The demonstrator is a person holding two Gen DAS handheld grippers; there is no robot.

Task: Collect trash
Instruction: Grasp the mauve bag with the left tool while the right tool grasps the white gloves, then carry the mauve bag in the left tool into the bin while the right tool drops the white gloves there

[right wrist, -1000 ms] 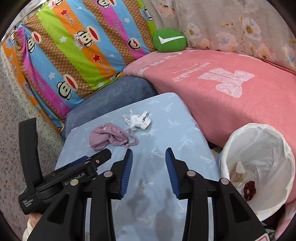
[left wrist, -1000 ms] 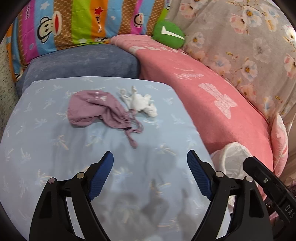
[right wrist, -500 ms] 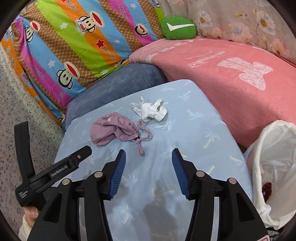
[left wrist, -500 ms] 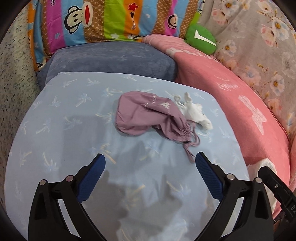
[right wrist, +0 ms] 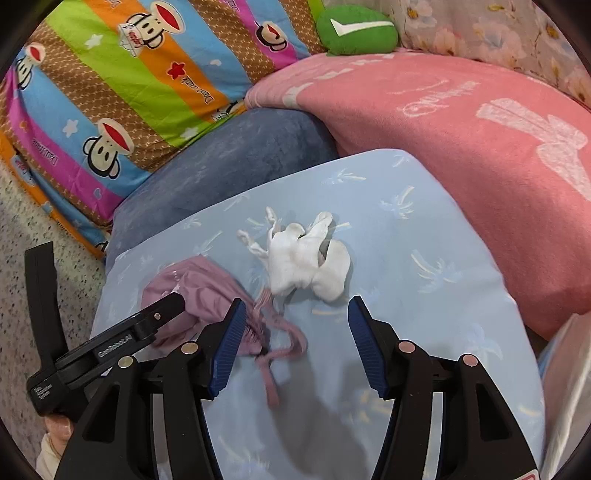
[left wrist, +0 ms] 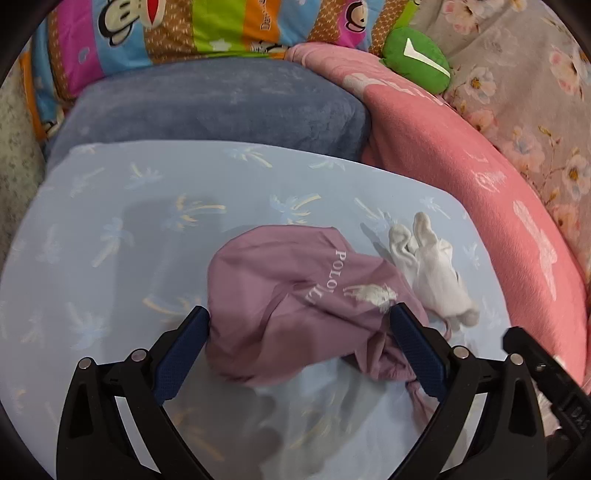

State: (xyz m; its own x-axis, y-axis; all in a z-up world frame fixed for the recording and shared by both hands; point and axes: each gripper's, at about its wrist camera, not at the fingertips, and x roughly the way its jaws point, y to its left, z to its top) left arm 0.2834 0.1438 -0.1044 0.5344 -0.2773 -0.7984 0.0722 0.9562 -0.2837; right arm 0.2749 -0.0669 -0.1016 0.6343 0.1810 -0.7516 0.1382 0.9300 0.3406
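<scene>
A mauve drawstring pouch (left wrist: pixel 295 306) lies on the light blue cushion (left wrist: pixel 110 229). My left gripper (left wrist: pixel 300 334) is open, its jaws standing either side of the pouch, low over it. A crumpled white tissue-like piece (left wrist: pixel 432 277) lies just right of the pouch. In the right wrist view the white piece (right wrist: pixel 306 264) sits just beyond my open right gripper (right wrist: pixel 295 332), and the pouch (right wrist: pixel 199 295) is to its left, partly hidden by the left gripper's body. The pouch's cord (right wrist: pixel 284 347) trails between the right jaws.
A white-lined trash bin (right wrist: pixel 565 387) shows at the right edge. A pink blanket (right wrist: pixel 461 147), a dark blue cushion (left wrist: pixel 214 107), a striped monkey-print pillow (right wrist: pixel 110 85) and a green cushion (right wrist: pixel 356 29) ring the blue cushion.
Both grippers moved forward and down toward the cushion. The left gripper now straddles the pouch; the right gripper opened wider and closed in on the white piece.
</scene>
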